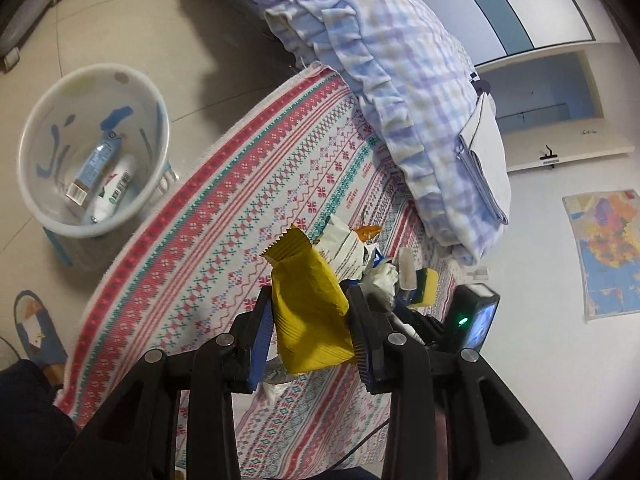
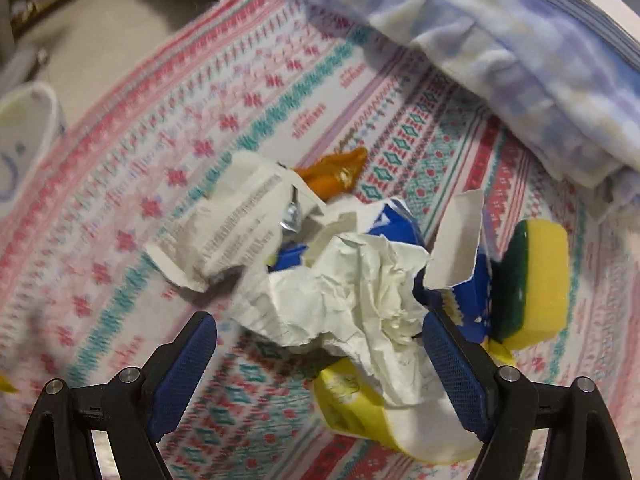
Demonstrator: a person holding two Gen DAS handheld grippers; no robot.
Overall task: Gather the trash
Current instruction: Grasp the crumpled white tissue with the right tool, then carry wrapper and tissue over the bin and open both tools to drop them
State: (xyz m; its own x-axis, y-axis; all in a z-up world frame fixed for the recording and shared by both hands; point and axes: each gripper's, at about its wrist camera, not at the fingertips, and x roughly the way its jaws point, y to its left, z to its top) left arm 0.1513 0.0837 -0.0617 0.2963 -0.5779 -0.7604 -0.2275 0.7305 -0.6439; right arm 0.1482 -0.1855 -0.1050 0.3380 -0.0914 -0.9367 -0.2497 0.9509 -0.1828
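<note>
In the left wrist view my left gripper [image 1: 311, 300] is shut on a yellow snack wrapper [image 1: 308, 280], held up above the patterned bed cover [image 1: 224, 216]. A white bin [image 1: 100, 69] stands on the floor at the left, with a milk carton [image 1: 96, 164] and a bottle inside. In the right wrist view my right gripper [image 2: 318, 320] points down, open, over a trash pile. A crumpled white tissue [image 2: 360, 288] lies between its jaws, close to the right finger. Around it lie a printed white wrapper [image 2: 224, 232], an orange wrapper [image 2: 332, 172], blue packaging [image 2: 400, 220] and a yellow-green sponge [image 2: 536, 284].
A folded checked quilt [image 1: 400, 80] lies on the bed behind the pile. A slipper [image 1: 36, 328] and a person's dark-clothed leg [image 1: 28, 412] are at the lower left beside the bed. The bin's rim [image 2: 28, 92] shows at the left of the right wrist view.
</note>
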